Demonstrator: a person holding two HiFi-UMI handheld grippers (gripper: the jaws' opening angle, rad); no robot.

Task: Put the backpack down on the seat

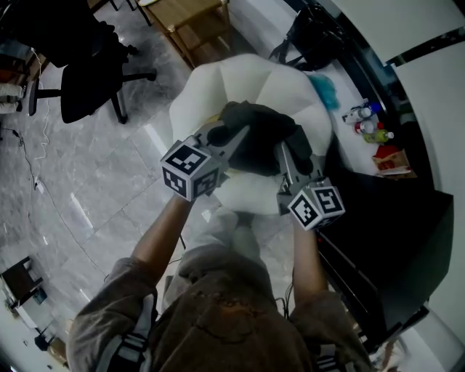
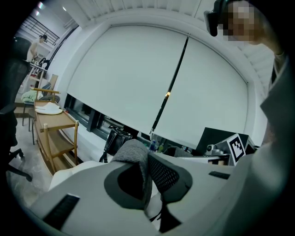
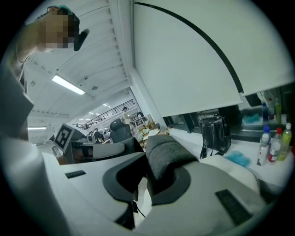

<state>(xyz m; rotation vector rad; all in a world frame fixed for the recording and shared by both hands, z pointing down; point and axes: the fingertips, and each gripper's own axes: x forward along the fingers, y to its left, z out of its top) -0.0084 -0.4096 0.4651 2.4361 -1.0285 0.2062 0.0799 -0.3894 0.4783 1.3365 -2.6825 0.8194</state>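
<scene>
A dark grey backpack (image 1: 263, 136) is over the white chair seat (image 1: 211, 91); whether it rests on the seat I cannot tell. My left gripper (image 1: 236, 136) reaches it from the left and is shut on a grey padded strap (image 2: 132, 156). My right gripper (image 1: 285, 154) comes in from the right, shut on another grey strap (image 3: 164, 155). In the left gripper view the left gripper (image 2: 146, 180) has fabric pinched between its jaws, and the right gripper's marker cube (image 2: 236, 146) shows beyond. The right gripper (image 3: 144, 180) likewise has fabric filling its jaws.
A black handbag (image 1: 311, 33) stands on the white sill behind the chair, with a teal cloth (image 1: 325, 91) and several bottles (image 1: 369, 122) nearby. A wooden shelf trolley (image 1: 190, 22) and a black office chair (image 1: 91, 69) stand at the left. A dark desk (image 1: 396, 240) lies close at the right.
</scene>
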